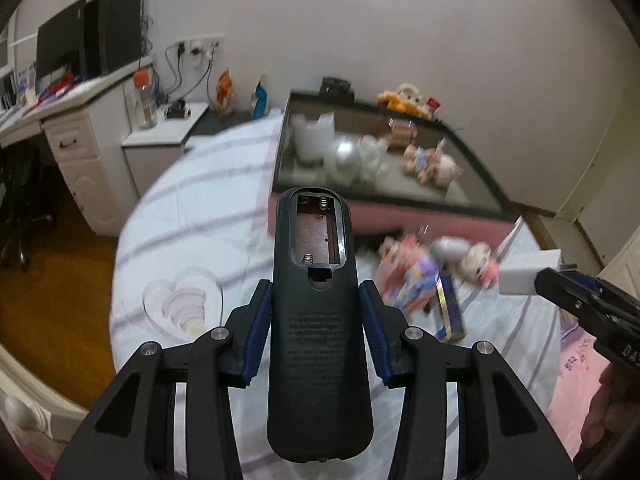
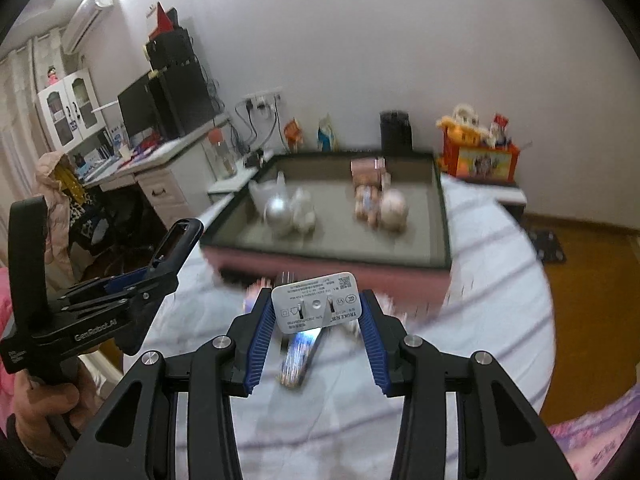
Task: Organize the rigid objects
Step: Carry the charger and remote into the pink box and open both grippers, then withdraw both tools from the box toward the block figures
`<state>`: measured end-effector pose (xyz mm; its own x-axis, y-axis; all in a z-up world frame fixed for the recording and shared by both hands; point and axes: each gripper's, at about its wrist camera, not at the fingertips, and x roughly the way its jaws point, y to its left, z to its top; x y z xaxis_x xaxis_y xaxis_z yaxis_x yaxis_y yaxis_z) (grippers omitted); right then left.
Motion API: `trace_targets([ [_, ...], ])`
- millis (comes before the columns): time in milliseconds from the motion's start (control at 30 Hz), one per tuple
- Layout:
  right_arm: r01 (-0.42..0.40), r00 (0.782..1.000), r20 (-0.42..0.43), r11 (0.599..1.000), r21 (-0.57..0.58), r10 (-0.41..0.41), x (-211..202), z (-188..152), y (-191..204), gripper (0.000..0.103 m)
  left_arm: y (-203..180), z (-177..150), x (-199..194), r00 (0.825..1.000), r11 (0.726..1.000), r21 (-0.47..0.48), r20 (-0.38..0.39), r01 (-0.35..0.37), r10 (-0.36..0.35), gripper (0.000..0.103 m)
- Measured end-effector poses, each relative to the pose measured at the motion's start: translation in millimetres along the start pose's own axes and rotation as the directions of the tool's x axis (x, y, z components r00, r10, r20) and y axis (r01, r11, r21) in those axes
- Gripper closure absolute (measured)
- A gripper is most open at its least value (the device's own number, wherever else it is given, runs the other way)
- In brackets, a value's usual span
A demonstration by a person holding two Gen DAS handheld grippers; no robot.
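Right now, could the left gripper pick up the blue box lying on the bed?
Probably not: the left gripper is already shut on the remote, so its fingers aren't free for the blue box.

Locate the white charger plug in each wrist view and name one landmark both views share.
Left wrist view: white charger plug at right edge, held by the right gripper.
Right wrist view: low centre, label face toward camera, between the blue pads.
Shared landmark: the pink-sided tray on the bed.
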<state>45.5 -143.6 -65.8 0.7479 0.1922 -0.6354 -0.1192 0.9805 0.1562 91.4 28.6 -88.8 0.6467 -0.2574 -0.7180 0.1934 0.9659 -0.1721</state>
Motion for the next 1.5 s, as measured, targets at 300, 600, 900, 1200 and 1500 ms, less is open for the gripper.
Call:
trace_targets([
  [300, 0.018, 1.0, 0.019, 0.999, -0.032, -0.018, 37, 72, -16, 0.06, -15, 85, -1, 0.995, 0.998, 0.062, 0.099, 0.028, -0.034, 0.059],
  [600, -0.008, 0.99, -0.142, 1.0, -0.024, 0.004, 124, 77, -28, 0.06, -32, 140, 78, 0.997, 0.995, 0.073, 0.01, 0.074, -0.075, 0.059],
  [900, 0.038, 0.981, -0.191, 0.998, -0.049, -0.047, 150, 60, -32, 0.028, -45, 131, 141, 0.993, 0.995, 0.087, -0.116, 0.047, -0.036, 0.048],
  [1200, 0.094, 0.988, -0.12, 0.994, -0.049, -0.099, 112, 65, -22, 0.016, -42, 131, 101, 1.0, 0.994, 0.106, -0.023, -0.004, 0.006, 0.001],
  [1500, 0.094, 0.995, 0.027, 0.994, 0.049, -0.095, 21, 47, -23, 0.016, -36, 110, 18, 0.996, 0.996, 0.084, 0.092, 0.006, -0.014, 0.0],
])
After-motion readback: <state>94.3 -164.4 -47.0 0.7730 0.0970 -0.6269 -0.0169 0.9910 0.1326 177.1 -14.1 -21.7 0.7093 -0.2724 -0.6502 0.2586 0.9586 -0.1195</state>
